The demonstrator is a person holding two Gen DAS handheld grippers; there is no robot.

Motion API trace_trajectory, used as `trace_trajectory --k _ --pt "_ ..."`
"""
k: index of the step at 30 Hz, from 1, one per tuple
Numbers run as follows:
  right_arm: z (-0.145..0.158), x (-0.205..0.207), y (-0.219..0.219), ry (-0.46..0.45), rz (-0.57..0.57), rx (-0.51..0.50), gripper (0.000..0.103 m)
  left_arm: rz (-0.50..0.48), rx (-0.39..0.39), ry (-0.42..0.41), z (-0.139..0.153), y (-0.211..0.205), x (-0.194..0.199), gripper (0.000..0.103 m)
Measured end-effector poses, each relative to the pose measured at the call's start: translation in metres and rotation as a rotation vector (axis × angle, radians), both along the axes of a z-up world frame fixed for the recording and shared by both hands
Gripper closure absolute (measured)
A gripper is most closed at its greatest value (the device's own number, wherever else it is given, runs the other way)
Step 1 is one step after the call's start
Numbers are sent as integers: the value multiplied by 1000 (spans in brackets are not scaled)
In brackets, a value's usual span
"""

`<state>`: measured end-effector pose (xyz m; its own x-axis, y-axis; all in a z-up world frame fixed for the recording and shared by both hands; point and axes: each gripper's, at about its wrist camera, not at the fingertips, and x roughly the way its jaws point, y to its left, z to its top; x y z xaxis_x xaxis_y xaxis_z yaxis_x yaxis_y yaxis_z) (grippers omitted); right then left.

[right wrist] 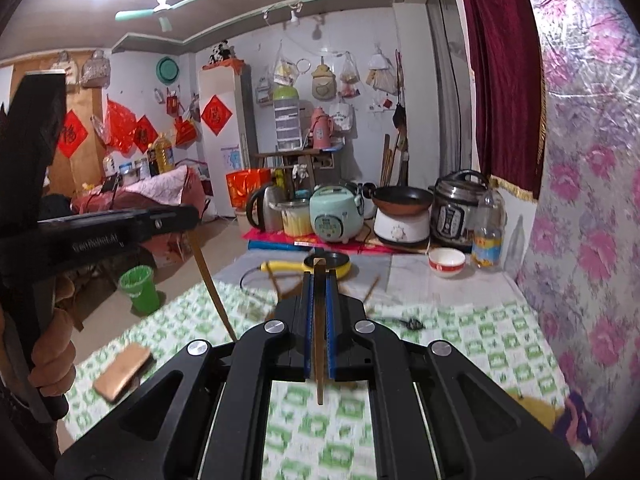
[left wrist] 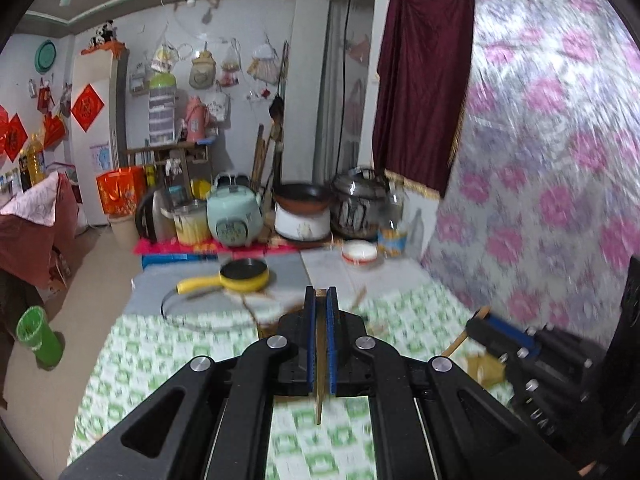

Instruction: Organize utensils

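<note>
My left gripper (left wrist: 320, 294) is shut on a wooden chopstick (left wrist: 320, 360) that runs between its blue pads, held above the green-checked tablecloth (left wrist: 168, 360). My right gripper (right wrist: 319, 276) is shut on another wooden chopstick (right wrist: 319, 352). In the right wrist view the left gripper (right wrist: 176, 216) appears at the left with its chopstick (right wrist: 210, 284) hanging down. In the left wrist view the right gripper (left wrist: 486, 322) shows at the right with its chopstick (left wrist: 460, 340). More chopsticks (right wrist: 374, 286) lie on the table ahead.
A yellow pan (right wrist: 326, 262) with a cord lies at the table's far end, next to a white bowl (right wrist: 446, 260) and a bottle (right wrist: 486, 236). Cookers (right wrist: 334, 214) stand behind. A brown phone-like object (right wrist: 122, 370) lies at the left. A green bin (right wrist: 140, 288) stands on the floor.
</note>
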<state>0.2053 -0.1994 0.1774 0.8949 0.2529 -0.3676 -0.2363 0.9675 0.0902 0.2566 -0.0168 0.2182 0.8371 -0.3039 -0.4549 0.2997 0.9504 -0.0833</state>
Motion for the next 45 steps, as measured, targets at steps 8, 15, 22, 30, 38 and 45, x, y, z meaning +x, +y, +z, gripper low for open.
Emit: trace_trajectory --k 8,15,22,30,38,45 --pt "21 78 10 -37 -35 34 96 45 -29 -73 26 -2 67 98" --pt "-26 135 22 26 -41 -5 96 26 -53 61 -47 6 123 97" --pt "-54 148 15 107 -32 3 92 73 -53 114 -82 22 127 53" --pt "-15 97 15 20 -31 0 86 114 -59 18 -38 34 70 31" --pt "13 24 11 -65 -43 13 66 161 -66 -69 -9 43 -7 14" --pt "23 -32 9 -146 -62 6 49 191 -57 -147 3 44 -65 7"
